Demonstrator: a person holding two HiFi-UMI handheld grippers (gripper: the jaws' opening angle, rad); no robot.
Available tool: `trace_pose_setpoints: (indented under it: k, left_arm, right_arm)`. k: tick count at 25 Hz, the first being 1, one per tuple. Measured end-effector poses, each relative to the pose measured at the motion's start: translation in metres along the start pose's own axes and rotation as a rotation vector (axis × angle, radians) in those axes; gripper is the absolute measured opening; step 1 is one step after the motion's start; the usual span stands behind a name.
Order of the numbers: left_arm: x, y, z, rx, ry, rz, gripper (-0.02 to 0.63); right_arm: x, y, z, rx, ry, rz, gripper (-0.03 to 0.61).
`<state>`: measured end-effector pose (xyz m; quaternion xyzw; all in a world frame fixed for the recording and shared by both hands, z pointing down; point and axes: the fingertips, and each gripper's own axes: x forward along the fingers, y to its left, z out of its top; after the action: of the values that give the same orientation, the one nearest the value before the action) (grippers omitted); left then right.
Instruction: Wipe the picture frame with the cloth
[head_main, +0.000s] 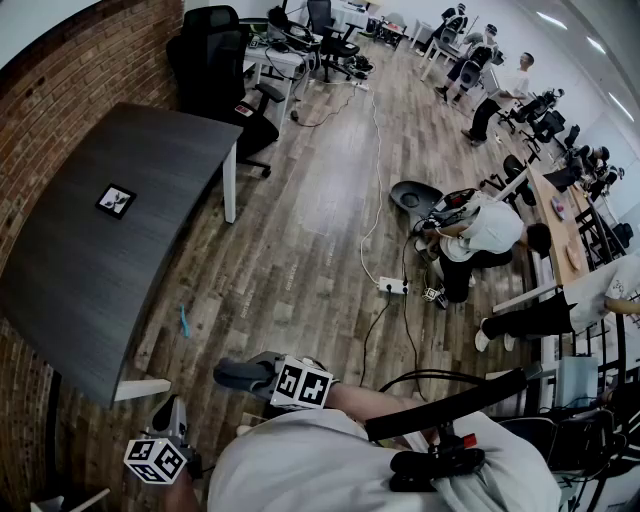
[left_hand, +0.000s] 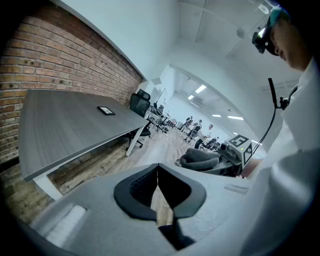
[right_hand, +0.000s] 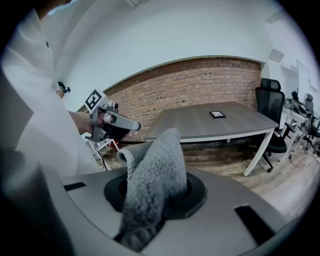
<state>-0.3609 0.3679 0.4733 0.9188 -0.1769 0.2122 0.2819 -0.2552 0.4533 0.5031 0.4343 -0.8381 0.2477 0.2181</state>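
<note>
Head view: the small black picture frame (head_main: 116, 200) lies on the dark grey tabletop (head_main: 90, 270) at upper left, well apart from both grippers at lower left.

Left gripper view: the left gripper (left_hand: 159, 176) has its jaws together, with nothing between them.

Right gripper view: the right gripper (right_hand: 156, 192) has its jaws clamped on a fluffy grey cloth (right_hand: 152, 160). The frame sits far off at upper right.

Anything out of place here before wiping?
Only a small blue object loose on the floor beside the table; can't tell what it is. The picture frame lies flat; the cloth is clamped in the right gripper.
</note>
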Motion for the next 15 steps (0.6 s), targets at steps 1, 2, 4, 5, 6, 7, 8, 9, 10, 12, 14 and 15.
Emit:
trace_pose_setpoints:
  k: [1,2,4,5,6,7,8,9,10,12,14,15]
  left_arm:
    - [0.016,0.000,0.005,0.004,-0.007,0.012,0.012]
    - [0.034,0.000,0.009,0.008,-0.015,0.018,0.012]
    - [0.071,-0.008,0.016,0.021,-0.028,0.006,0.012]
    - [0.087,-0.015,0.018,0.031,-0.033,0.000,0.012]
    - [0.097,-0.022,0.022,0.043,-0.037,0.006,0.012]
    - [0.104,-0.029,0.028,0.055,-0.041,0.022,0.012]
    - [0.111,-0.035,0.036,0.063,-0.042,0.039,0.012]
    - [0.121,-0.041,0.044,0.068,-0.041,0.052,0.012]
    - [0.132,-0.046,0.052,0.071,-0.038,0.059,0.012]
    - [0.155,-0.050,0.068,0.075,-0.036,0.068,0.012]
    - [0.175,-0.050,0.082,0.068,-0.038,0.080,0.012]
    - [0.182,-0.049,0.087,0.060,-0.036,0.089,0.012]
  right_arm:
    - [-0.004,-0.017,0.002,-0.006,-0.011,0.001,0.083]
    - [-0.010,-0.034,0.003,-0.013,-0.022,-0.004,0.083]
    - [-0.026,-0.067,-0.002,-0.026,-0.039,-0.033,0.083]
    - [-0.035,-0.080,-0.008,-0.035,-0.048,-0.047,0.083]
    - [-0.043,-0.090,-0.011,-0.043,-0.059,-0.054,0.083]
    - [-0.052,-0.099,-0.013,-0.048,-0.068,-0.053,0.083]
    - [-0.061,-0.109,-0.012,-0.046,-0.075,-0.052,0.083]
    - [-0.070,-0.119,-0.010,-0.038,-0.077,-0.052,0.083]
    - [-0.079,-0.132,-0.010,-0.029,-0.078,-0.054,0.083]
    - [-0.089,-0.159,-0.010,-0.016,-0.077,-0.061,0.083]
    - [-0.092,-0.185,-0.011,-0.014,-0.065,-0.061,0.083]
    - [-0.092,-0.196,-0.012,-0.014,-0.059,-0.058,0.083]
